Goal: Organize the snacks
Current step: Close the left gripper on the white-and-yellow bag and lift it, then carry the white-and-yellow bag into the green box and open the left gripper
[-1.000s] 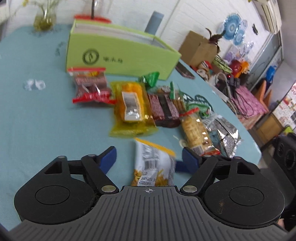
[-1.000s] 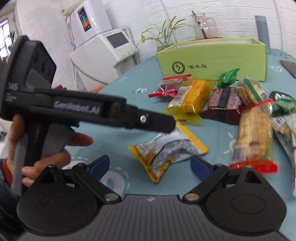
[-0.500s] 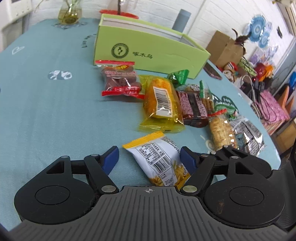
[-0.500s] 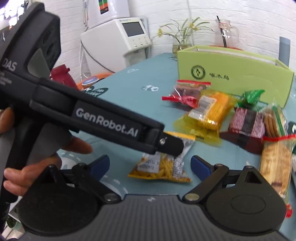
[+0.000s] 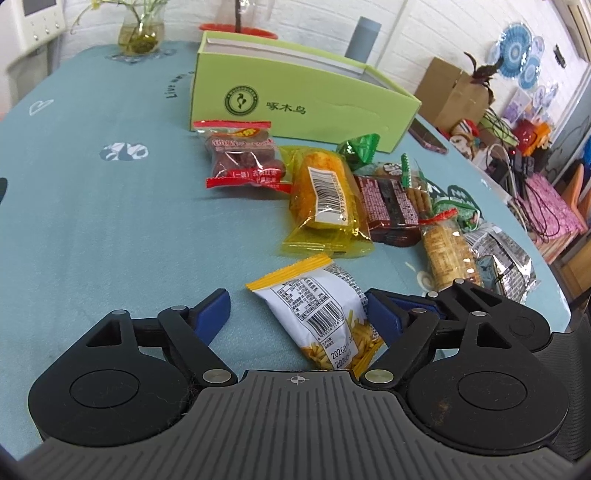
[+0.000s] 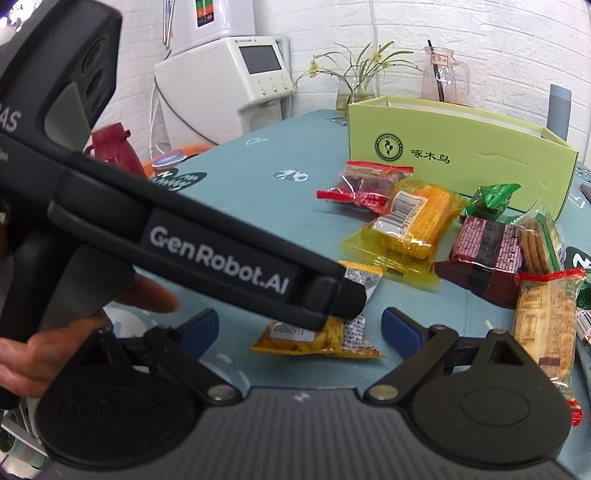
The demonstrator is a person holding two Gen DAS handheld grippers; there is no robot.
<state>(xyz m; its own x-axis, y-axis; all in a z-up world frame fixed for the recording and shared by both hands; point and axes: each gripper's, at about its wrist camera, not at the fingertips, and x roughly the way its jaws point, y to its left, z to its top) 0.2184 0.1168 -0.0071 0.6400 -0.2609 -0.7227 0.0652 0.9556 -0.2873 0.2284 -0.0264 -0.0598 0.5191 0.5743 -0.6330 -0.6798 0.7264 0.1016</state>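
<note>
Left gripper (image 5: 295, 308) fingers spread wide around the yellow snack packet (image 5: 321, 314), right pad touching. Right gripper (image 6: 300, 325) likewise open, empty. Green box (image 5: 295, 99) contents not visible

Box (image 5: 303, 99): at the back of the table (image 5: 92, 229), vase (image 5: 139, 33) behind it to the left.
Date pack (image 5: 242, 158): just before the box, leftmost of the snacks.
Cake pack (image 5: 325, 199): right of the date pack, touching the brownie pack (image 5: 388, 203) on its right.
Cracker pack (image 5: 445, 251): right of the brownie pack, foil pack (image 5: 502, 258) beside it.
Fries pack (image 5: 321, 314): nearest, between the fingers of the left tool (image 5: 295, 314).
</note>
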